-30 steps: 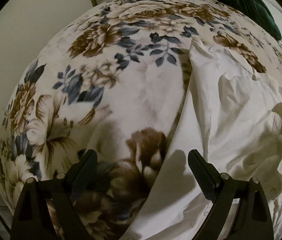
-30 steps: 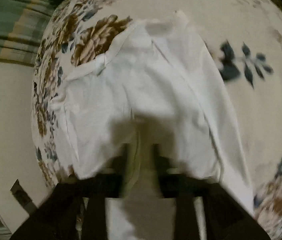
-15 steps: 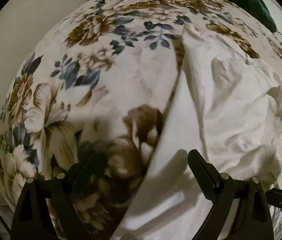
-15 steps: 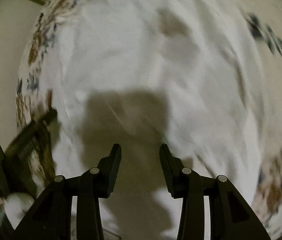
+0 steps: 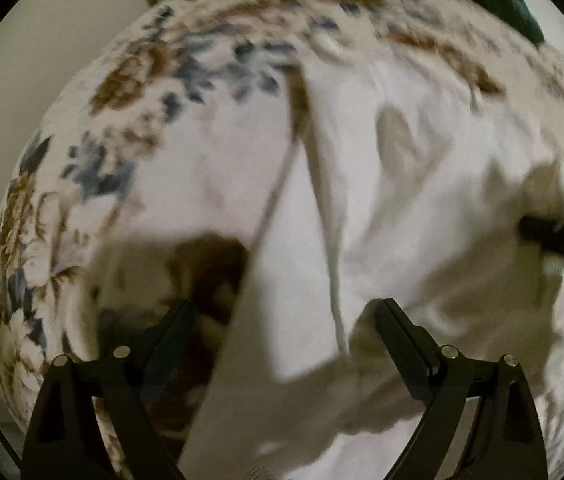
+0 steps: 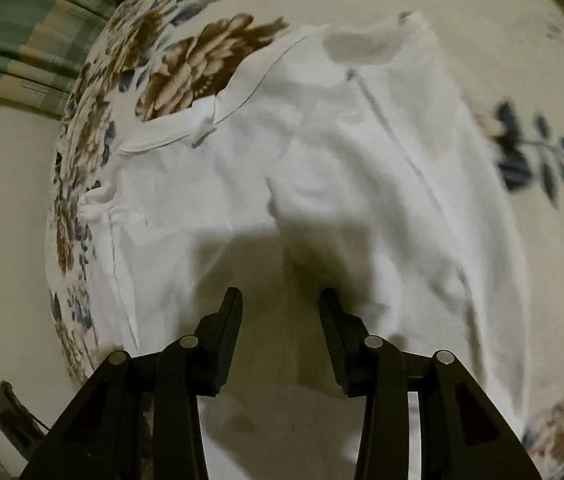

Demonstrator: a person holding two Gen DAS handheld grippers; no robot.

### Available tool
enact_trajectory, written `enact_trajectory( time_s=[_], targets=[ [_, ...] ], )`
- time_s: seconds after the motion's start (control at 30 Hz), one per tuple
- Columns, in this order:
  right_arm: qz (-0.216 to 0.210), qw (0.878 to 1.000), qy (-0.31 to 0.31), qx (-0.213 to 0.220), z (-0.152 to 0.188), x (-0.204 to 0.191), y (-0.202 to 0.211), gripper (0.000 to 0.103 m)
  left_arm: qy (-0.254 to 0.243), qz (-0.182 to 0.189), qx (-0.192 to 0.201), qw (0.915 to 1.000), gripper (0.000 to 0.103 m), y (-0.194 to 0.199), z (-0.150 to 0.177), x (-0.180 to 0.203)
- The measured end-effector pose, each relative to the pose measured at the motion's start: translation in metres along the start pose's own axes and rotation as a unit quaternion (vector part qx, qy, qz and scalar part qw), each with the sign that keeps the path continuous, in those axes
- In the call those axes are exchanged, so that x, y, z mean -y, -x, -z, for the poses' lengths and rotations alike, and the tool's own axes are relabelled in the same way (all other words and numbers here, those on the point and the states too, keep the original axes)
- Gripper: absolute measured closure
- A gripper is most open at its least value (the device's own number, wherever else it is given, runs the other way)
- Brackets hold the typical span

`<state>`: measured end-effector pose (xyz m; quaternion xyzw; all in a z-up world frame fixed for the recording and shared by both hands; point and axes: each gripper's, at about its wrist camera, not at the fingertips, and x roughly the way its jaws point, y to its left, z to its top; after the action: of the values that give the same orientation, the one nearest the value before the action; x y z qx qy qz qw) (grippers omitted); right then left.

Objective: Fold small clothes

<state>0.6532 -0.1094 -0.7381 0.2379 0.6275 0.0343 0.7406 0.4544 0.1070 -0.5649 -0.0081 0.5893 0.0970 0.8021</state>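
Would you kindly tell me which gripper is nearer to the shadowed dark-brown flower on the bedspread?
Left. The left gripper straddles the edge of the white garment, one finger over the brown flower; the right gripper, jaws closing around fabric, sits mid-garment.

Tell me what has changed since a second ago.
Both grippers have dropped closer to the white garment. The right gripper is closing, cloth under its fingers but no grip visible. The left gripper stays wide open at the garment's edge. The garment still lies on the floral bedspread.

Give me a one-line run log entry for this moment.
phase: grasping | left gripper: open over white garment edge | right gripper: closing, garment between jaws | surface: floral bedspread
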Motion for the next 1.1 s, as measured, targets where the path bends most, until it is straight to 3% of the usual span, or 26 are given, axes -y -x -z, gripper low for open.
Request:
enact_trajectory(
  time_s=[0.03,0.17,0.3,0.37,0.43,0.5,0.6,0.77,0.93,1.1],
  targets=[
    [0.018,0.999,0.027,0.02,0.002,-0.008,0.005,0.099,-0.004,0.001,0.0,1.0,0.01,-0.001,0.004,0.001],
    [0.044,0.996,0.047,0.063,0.003,-0.005,0.024,0.1,-0.01,0.009,0.007,0.9999,0.01,0.003,0.013,-0.006],
    [0.028,0.999,0.031,0.012,0.009,0.009,0.014,0.097,0.005,0.027,0.001,0.9996,0.01,0.014,0.017,-0.023],
    [-0.004,1.0,0.022,-0.002,0.017,0.015,0.026,0.089,0.008,0.037,0.011,0.9992,0.01,0.03,0.021,-0.039],
    [-0.027,0.999,0.019,0.009,0.032,0.026,0.053,0.051,0.008,0.044,0.02,0.9988,0.01,0.045,0.031,-0.053],
    [-0.032,0.999,0.015,0.016,0.049,0.038,0.077,0.043,0.01,0.046,0.017,0.9988,0.01,0.058,0.048,-0.069],
    [-0.016,1.0,0.004,0.017,0.088,0.065,0.108,0.037,0.021,0.045,0.003,0.9988,0.01,0.071,0.078,-0.087],
    [0.022,0.999,-0.028,-0.014,0.172,0.123,0.138,0.037,0.039,0.035,-0.028,0.9983,0.01,0.089,0.147,-0.111],
    [0.04,0.996,-0.066,-0.048,0.26,0.189,0.144,0.037,0.05,0.011,-0.05,0.9975,0.01,0.09,0.214,-0.123],
    [0.056,0.992,-0.08,-0.075,0.331,0.234,0.131,0.037,0.064,0.001,-0.075,0.9951,0.01,0.083,0.258,-0.123]
  ],
)
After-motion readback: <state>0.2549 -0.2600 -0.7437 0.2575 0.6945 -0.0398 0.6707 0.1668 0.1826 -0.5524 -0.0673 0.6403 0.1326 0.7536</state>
